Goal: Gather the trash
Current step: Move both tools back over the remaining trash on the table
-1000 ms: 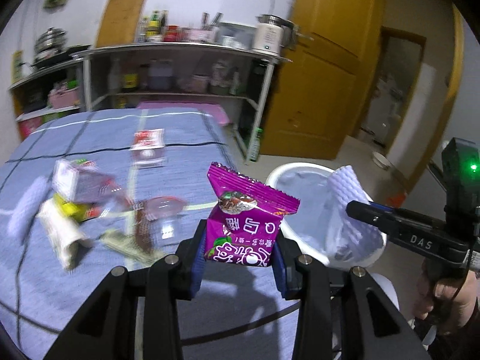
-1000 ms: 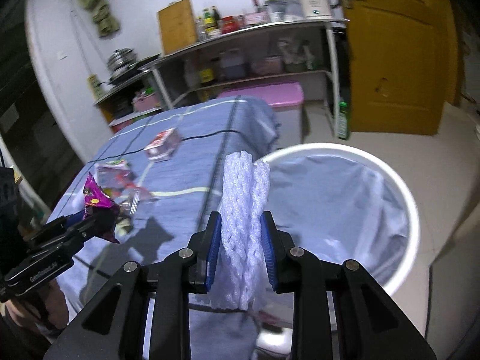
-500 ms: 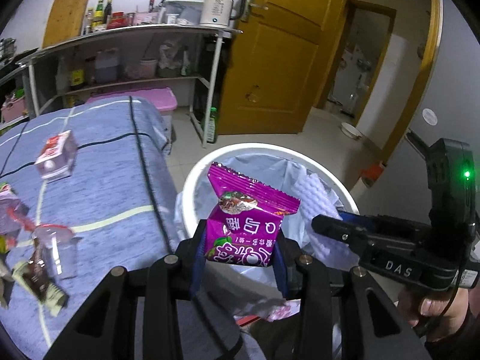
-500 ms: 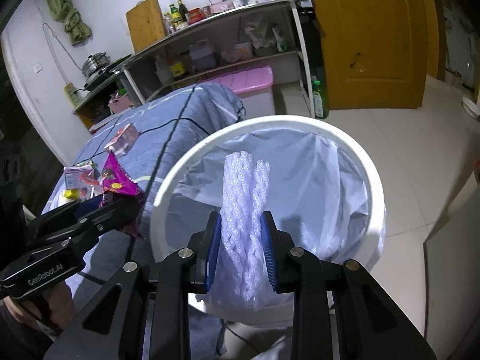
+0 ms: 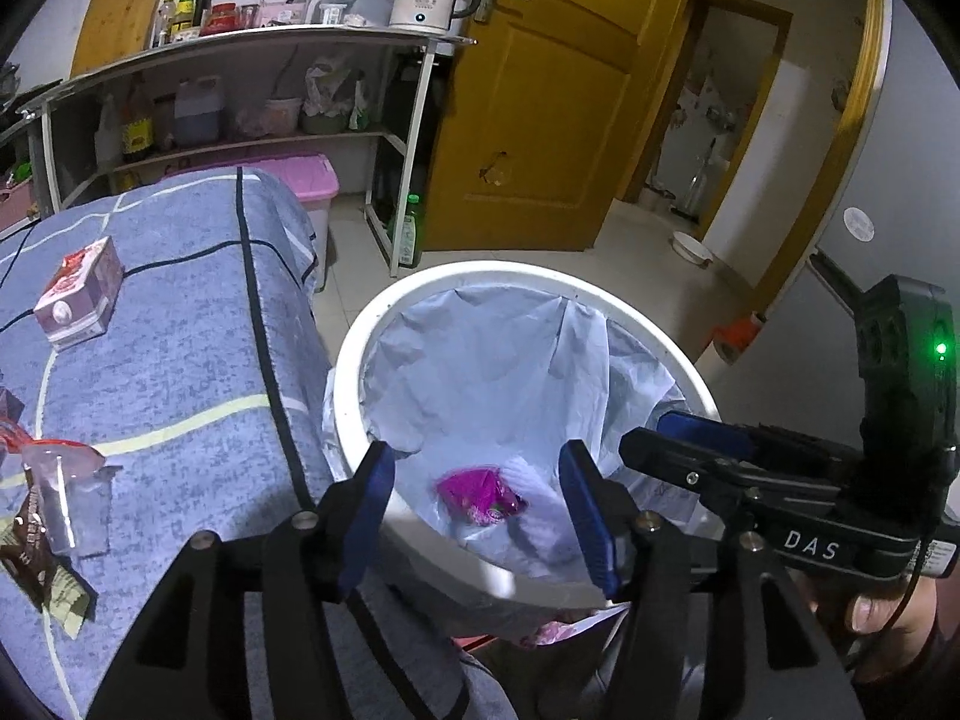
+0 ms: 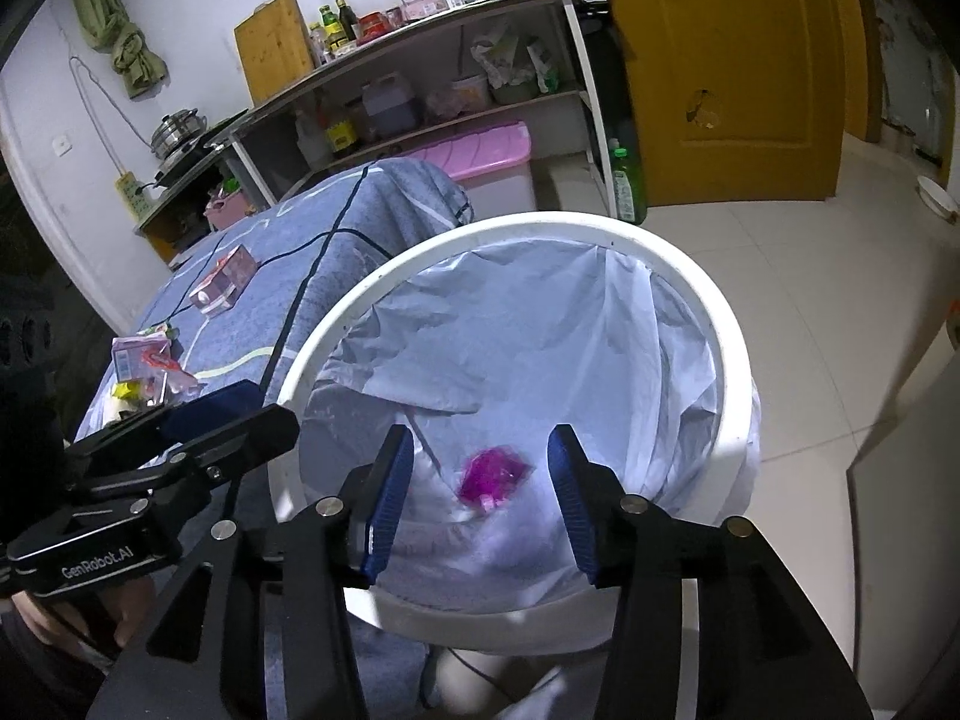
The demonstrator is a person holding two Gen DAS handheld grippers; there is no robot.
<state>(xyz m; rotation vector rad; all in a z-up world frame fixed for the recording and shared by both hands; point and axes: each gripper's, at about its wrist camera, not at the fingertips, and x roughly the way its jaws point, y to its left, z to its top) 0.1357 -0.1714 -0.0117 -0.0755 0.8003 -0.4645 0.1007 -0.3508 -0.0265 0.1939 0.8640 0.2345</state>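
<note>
A white trash bin point(image 5: 360, 354) with a pale blue liner stands beside the table; it also shows in the right wrist view point(image 6: 729, 360). A purple snack packet point(image 5: 480, 495) lies at the bottom of the bin, also visible in the right wrist view point(image 6: 495, 474). My left gripper point(image 5: 480, 516) is open and empty above the bin. My right gripper point(image 6: 483, 495) is open and empty above the bin too. The white foam net is not clearly visible among the white folds in the bin.
The blue-clothed table point(image 5: 180, 360) holds a small carton point(image 5: 78, 294), a clear plastic cup point(image 5: 66, 492) and several wrappers point(image 6: 144, 372). A metal shelf rack point(image 5: 240, 108), a pink storage box point(image 5: 306, 180) and a yellow door point(image 5: 540, 90) stand behind.
Both grippers moved over the bin and opened. The purple packet dropped from the left gripper into the bin, and the white foam net left the right gripper.
</note>
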